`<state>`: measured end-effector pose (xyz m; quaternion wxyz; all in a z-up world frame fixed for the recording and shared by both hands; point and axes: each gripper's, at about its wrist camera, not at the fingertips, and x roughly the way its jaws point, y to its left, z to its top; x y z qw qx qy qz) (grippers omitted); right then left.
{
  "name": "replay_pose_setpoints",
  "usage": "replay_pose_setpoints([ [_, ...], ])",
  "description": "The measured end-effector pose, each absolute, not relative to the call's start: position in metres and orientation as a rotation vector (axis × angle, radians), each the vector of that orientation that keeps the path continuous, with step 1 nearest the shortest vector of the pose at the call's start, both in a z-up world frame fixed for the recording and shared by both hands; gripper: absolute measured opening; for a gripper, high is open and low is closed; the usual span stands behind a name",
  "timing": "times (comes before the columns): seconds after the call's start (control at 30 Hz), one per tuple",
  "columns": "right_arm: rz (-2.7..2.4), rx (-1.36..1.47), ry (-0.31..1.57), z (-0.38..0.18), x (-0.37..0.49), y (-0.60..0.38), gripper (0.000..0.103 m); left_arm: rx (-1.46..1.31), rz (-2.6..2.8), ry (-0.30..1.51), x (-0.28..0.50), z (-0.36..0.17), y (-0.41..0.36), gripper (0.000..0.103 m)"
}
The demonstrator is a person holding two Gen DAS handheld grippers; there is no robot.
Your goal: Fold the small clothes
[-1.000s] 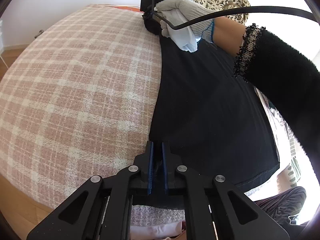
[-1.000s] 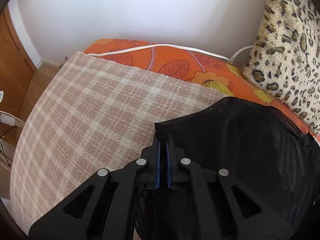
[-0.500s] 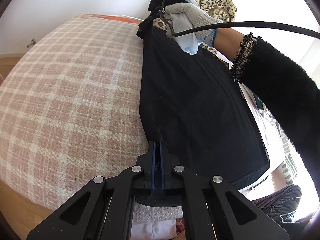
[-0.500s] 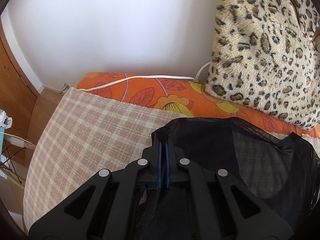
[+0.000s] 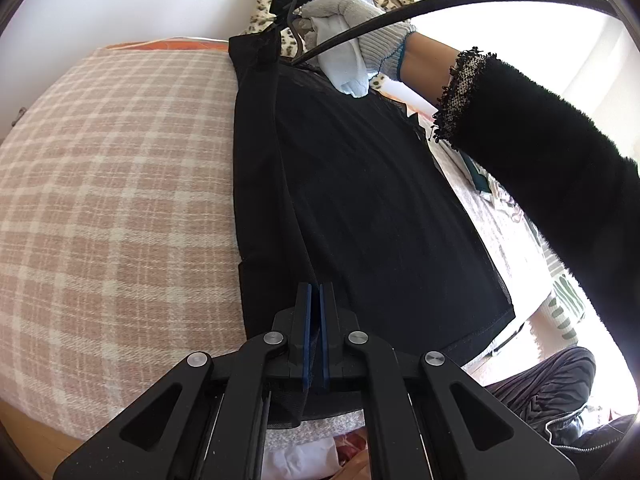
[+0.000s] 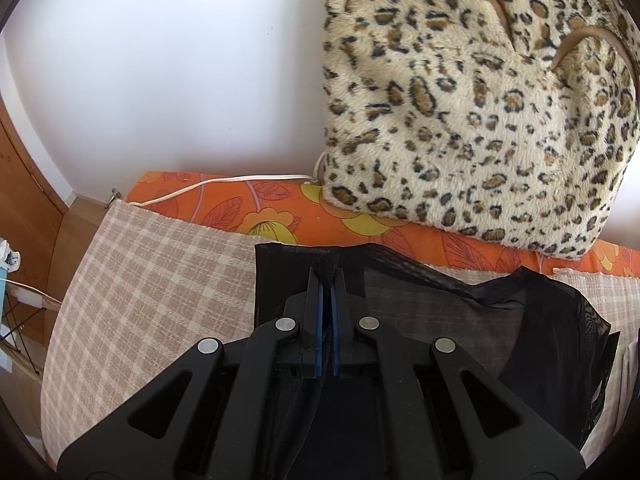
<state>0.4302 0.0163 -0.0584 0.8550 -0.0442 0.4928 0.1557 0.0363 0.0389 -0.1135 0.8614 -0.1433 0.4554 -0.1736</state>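
Note:
A black, partly sheer garment (image 5: 360, 184) lies stretched lengthwise over the checked pink blanket (image 5: 112, 184). My left gripper (image 5: 315, 292) is shut on the near end of its lifted left edge. My right gripper (image 6: 328, 280) is shut on the far corner of the same edge, and thin black mesh (image 6: 440, 304) hangs from it, with the blanket showing through. In the left wrist view a gloved hand (image 5: 352, 28) holds the right gripper above the far end of the garment. The left edge is raised off the blanket between both grips.
A leopard-print cushion (image 6: 480, 112) leans on the white wall behind the bed. An orange flowered sheet (image 6: 248, 208) with a white cable (image 6: 208, 184) lies beyond the blanket. A black fuzzy sleeve (image 5: 540, 152) crosses the right side. More clothes (image 5: 560, 304) lie at right.
Both grippers have lifted the garment's left edge and carried it toward the right. The right gripper has risen toward the cushion, and the edge now folds over the black fabric.

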Motion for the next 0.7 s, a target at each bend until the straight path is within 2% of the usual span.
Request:
replay_pose_setpoints([
  [0.3,0.224,-0.068,1.064,-0.08,0.431,-0.054,0.004,-0.236,-0.429,1.008,0.038,-0.126,0.006,0.002],
  [0.6,0.188,-0.086,1.058,-0.086,0.439,-0.07,0.004,-0.28,-0.524,1.016,0.045,-0.122,-0.021,0.002],
  [0.7,0.183,-0.098,1.068,-0.092,0.441,-0.069,0.004,-0.215,-0.581,1.013,0.04,-0.117,-0.037,0.003],
])
